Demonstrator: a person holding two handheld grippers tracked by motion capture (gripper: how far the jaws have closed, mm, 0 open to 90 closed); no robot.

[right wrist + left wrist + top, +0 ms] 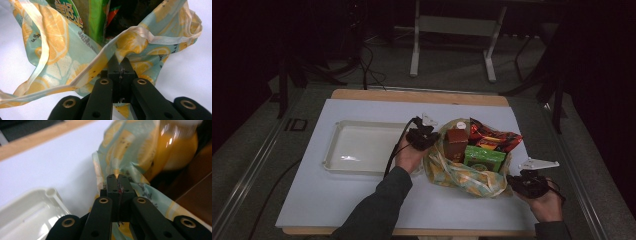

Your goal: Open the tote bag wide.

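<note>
Black jaws of the left claw were pressed together on a fold of the lemon-print bag, pinching thin cloth right at the tips, so honestly not much of a bite. Just past those tips sat a bottle of orange juice inside the bag, with a brown box off to the claw's right and the white tray low on its left, clear of the bag. The right claw was clamped shut on the bag's rim too, gripping where the pale trim band crossed in front of it, and a green packet stood just beyond. From above, both claws held opposite sides of the bag on the white mat, the left one at the tray side and the right one at the near corner. My worry: slippery fabric plus a tip-only pinch could have let the cloth slide out if either hand tugged hard. Pulling the two sides apart unevenly could also have tipped the juice or the red snack bag over the rim onto the mat, since the stuff stood loose and tall inside.
</note>
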